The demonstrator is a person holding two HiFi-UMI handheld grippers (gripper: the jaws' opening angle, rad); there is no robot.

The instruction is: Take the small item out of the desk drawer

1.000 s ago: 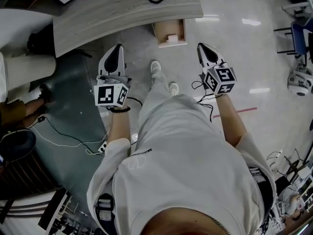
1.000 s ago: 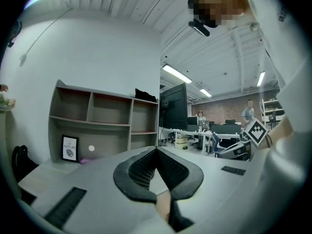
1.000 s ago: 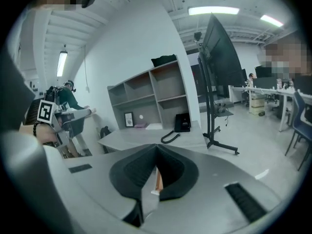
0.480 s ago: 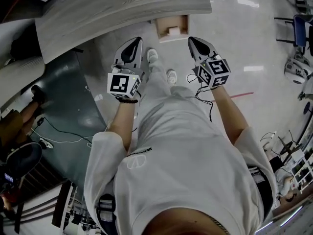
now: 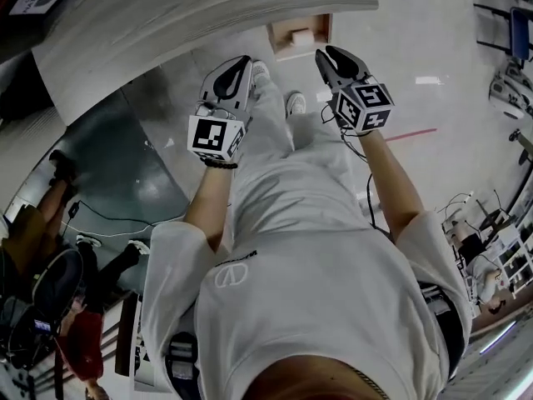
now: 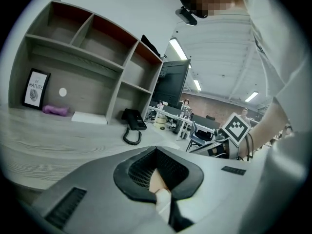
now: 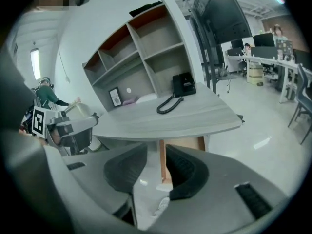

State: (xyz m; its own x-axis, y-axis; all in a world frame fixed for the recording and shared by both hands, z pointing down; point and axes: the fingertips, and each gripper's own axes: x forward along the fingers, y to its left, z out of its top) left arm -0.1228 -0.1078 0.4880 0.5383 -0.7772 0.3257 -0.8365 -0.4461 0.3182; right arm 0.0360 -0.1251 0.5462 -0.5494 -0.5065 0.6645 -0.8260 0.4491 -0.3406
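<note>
Under the grey desk (image 5: 183, 15) a wooden drawer (image 5: 279, 42) stands pulled out, with a small white item (image 5: 298, 36) lying in it. My right gripper (image 5: 325, 54) hovers just right of the drawer front. Its jaws are opening, and nothing is between them. Through that gap (image 7: 156, 155) the right gripper view shows the drawer's wooden side (image 7: 162, 165). My left gripper (image 5: 246, 59) hangs left of the drawer, tips together and empty. In its own view the left gripper (image 6: 163, 199) shows pads meeting.
A black phone (image 7: 183, 87) with a coiled cord and a shelf unit (image 6: 87, 57) with a framed picture (image 6: 35, 89) sit on the desk. The person's shoes (image 5: 293, 102) stand below the drawer. Chairs (image 5: 516, 32) are at the far right; people sit at the lower left (image 5: 50, 248).
Both grippers have moved forward toward the desk and closer together beside the drawer. The right jaws have parted from shut.
</note>
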